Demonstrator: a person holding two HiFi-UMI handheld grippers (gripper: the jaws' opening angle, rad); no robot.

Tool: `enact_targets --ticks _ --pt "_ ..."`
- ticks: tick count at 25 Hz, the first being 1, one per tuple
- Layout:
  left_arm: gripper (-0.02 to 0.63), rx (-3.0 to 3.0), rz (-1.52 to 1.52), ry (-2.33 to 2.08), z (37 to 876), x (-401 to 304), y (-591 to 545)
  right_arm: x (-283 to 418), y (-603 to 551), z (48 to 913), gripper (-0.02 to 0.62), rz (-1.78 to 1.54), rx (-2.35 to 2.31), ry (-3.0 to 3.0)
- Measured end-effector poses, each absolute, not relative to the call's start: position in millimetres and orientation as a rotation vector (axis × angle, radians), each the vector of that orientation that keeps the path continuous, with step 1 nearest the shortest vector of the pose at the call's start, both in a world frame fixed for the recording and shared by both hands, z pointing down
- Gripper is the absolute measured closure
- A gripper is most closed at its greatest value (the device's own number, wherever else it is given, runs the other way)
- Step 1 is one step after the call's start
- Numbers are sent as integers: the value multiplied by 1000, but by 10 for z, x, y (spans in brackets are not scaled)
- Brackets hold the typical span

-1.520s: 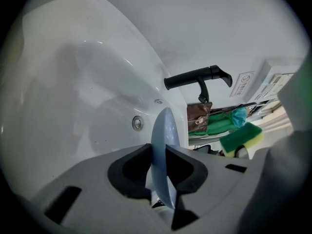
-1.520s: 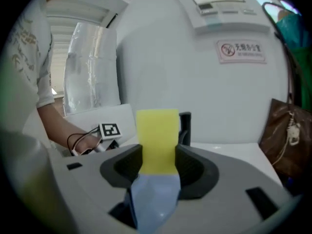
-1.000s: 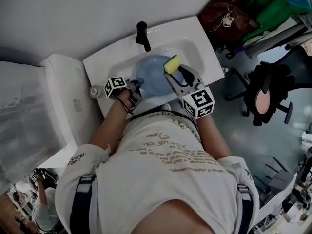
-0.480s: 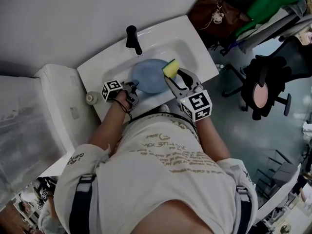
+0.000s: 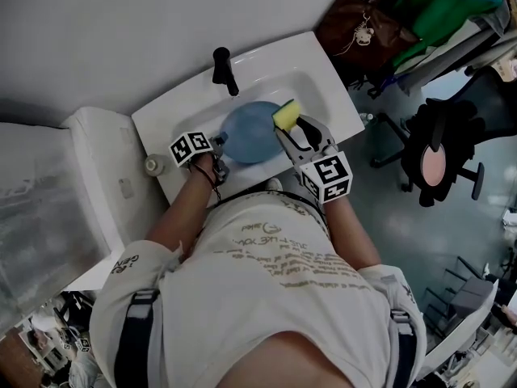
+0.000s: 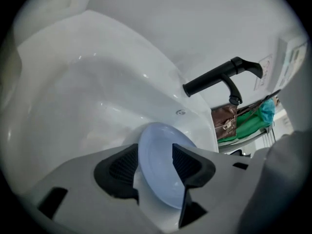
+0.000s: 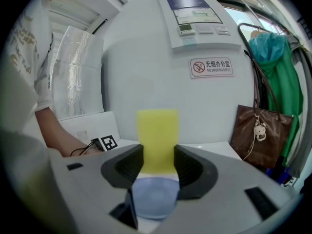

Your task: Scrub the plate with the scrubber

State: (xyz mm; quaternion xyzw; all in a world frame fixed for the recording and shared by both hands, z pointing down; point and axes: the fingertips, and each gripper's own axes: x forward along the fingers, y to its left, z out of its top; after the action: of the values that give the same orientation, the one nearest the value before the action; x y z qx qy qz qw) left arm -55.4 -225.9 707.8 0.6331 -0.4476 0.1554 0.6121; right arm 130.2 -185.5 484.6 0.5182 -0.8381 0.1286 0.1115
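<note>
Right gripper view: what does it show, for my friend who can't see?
The right gripper holds a yellow scrubber upright between its jaws, and a pale blue plate shows below it. Behind are a white wall with a sign and, at right, a brown bag.

Wall sign (image 7: 211, 67): no-smoking symbol, "无烟办公室", "NO SMOKING OFFICE".

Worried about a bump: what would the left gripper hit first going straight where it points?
Most likely the blue plate, which already sits between the left gripper's jaws; they have just been opening. Behind it is the white sink wall, though depth is hard to judge.
</note>
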Motion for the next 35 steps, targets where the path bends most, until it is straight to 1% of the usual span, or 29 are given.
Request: enact_targets --ticks 3,4,6,8,15,27,30,35 --pt "402 1624 424 -1142 6826 -634 -2433 1326 -1926 4824 391 372 1551 -2463" --pt "432 1687 452 -1188 6715 -663 -2499 1342 -1960 4808 393 369 1569 -2463" --pt "539 1813 499 -1297 6456 -726 -2637 1380 -2034 4762 394 358 1609 -2462" --pt "578 1949 525 -1398 6173 -769 -2767 1413 -2106 4708 399 333 1648 -2454" --pt "584 2315 470 -1548 5176 -691 -2980 1347 -2340 4316 405 242 1759 -2503" --pt "586 2531 330 -1645 3751 -480 -2864 1145 -2570 3422 403 49 1902 -2641" --pt "584 2574 338 -1670 3596 -430 -2791 1109 -2557 3340 405 20 1899 -2650" --pt "584 2573 356 -1669 3630 -407 -2725 1079 -2556 3404 407 36 1884 -2634"
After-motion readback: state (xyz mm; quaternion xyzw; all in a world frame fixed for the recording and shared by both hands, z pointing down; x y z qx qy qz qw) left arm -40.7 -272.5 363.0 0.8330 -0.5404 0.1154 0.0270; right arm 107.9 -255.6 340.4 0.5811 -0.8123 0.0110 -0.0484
